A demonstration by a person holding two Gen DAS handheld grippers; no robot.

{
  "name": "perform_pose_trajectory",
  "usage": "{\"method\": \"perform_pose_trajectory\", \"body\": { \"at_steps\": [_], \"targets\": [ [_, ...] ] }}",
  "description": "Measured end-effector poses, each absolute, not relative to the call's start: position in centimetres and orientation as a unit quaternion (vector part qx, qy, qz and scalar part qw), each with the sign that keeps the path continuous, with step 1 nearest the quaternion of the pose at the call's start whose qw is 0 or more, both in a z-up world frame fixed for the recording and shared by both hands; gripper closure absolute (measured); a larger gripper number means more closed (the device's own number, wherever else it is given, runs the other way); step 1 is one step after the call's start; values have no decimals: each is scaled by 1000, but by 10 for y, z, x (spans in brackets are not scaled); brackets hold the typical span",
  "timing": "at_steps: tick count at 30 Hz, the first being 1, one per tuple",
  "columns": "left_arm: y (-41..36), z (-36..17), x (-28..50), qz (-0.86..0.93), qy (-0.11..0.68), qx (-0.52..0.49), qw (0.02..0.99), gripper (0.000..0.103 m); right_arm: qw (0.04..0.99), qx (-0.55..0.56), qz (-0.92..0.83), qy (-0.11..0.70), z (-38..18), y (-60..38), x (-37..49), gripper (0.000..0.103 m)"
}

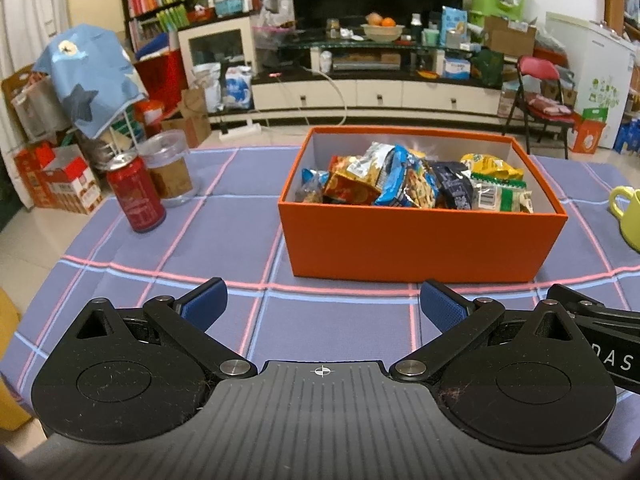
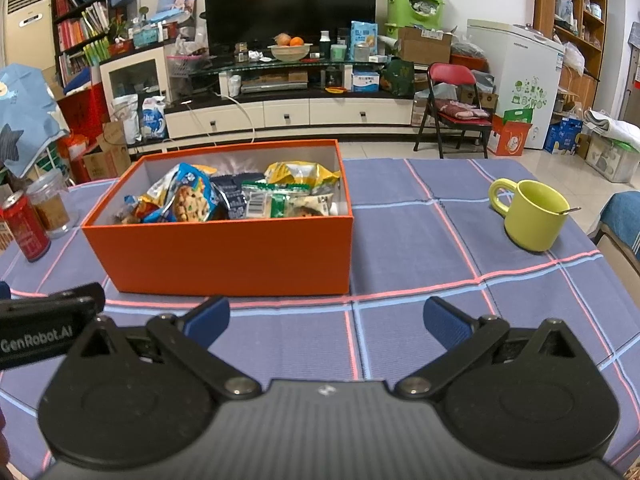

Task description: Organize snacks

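Observation:
An orange box [image 1: 416,244] [image 2: 224,256] stands on the checked tablecloth, filled with several snack packets [image 1: 412,184] [image 2: 228,196] in blue, yellow, green and dark wrappers. My left gripper [image 1: 322,304] hovers open in front of the box's near wall, nothing between its blue pads. My right gripper [image 2: 326,320] is open too, in front of the box's right corner, and holds nothing. Each view shows the other gripper's black body at its edge.
A red can [image 1: 136,196] [image 2: 26,226] and a clear jar [image 1: 170,168] [image 2: 50,204] stand left of the box. A yellow-green mug [image 2: 534,214] [image 1: 628,216] with a spoon sits to the right. The table's far edge lies behind the box; a red folding chair [image 2: 456,108] stands beyond.

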State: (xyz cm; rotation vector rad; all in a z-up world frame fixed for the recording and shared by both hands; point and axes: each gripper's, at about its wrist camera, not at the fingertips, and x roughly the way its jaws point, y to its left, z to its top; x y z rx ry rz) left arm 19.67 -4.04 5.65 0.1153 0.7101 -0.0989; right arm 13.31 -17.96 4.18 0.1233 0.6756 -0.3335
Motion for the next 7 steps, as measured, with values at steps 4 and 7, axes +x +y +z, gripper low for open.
{"method": "perform_pose_trajectory", "body": {
  "at_steps": [4, 7],
  "targets": [
    [-42, 56, 197, -51, 350, 63, 933, 9, 928, 60, -163, 329, 41, -180, 133, 1],
    [-39, 55, 201, -58, 354, 48, 932, 9, 928, 62, -164, 328, 41, -181, 134, 1]
  ]
}}
